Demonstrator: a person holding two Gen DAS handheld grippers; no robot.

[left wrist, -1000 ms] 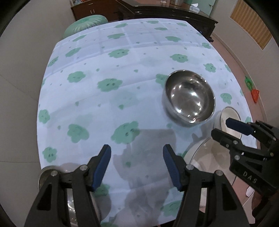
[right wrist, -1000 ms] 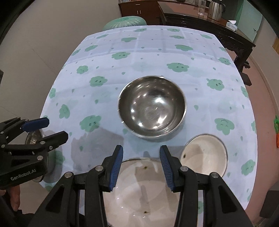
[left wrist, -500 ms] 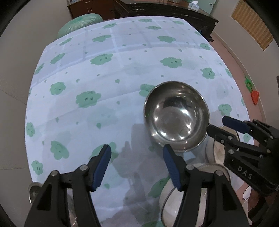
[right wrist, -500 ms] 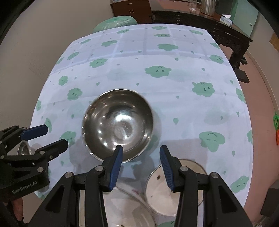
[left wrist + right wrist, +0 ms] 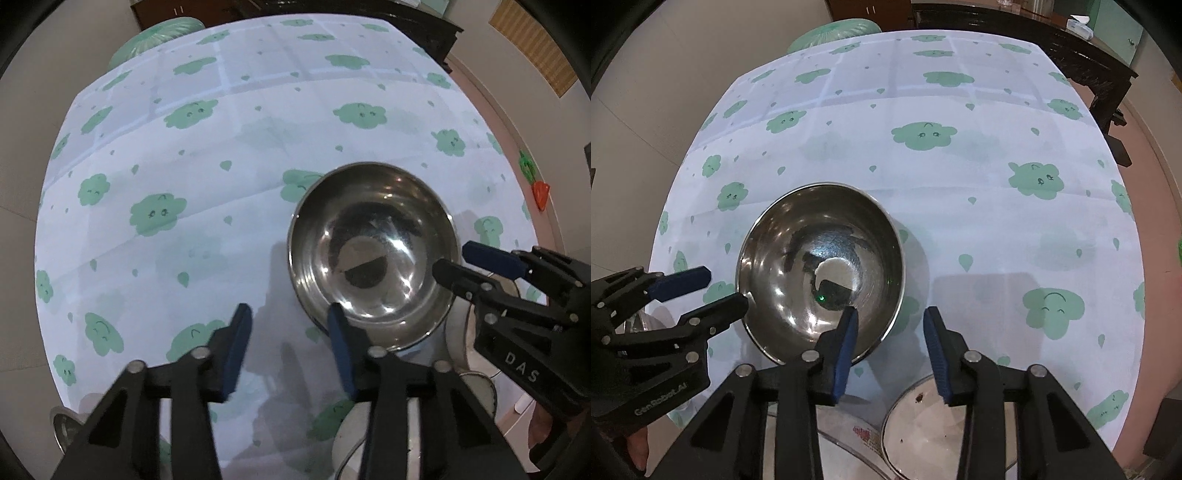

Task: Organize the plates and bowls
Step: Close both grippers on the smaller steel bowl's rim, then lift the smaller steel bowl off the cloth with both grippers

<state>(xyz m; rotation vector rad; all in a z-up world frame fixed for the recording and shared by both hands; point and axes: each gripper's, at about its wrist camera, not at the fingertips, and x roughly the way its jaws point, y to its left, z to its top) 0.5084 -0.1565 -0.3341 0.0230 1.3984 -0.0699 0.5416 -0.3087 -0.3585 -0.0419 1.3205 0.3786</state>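
On the counter [image 5: 155, 192], a steel bowl [image 5: 373, 251] sits upright between both grippers — the left gripper [image 5: 288, 343] and right gripper [image 5: 890, 343] each straddle its near rim, jaws closing, pads not yet pressing it.
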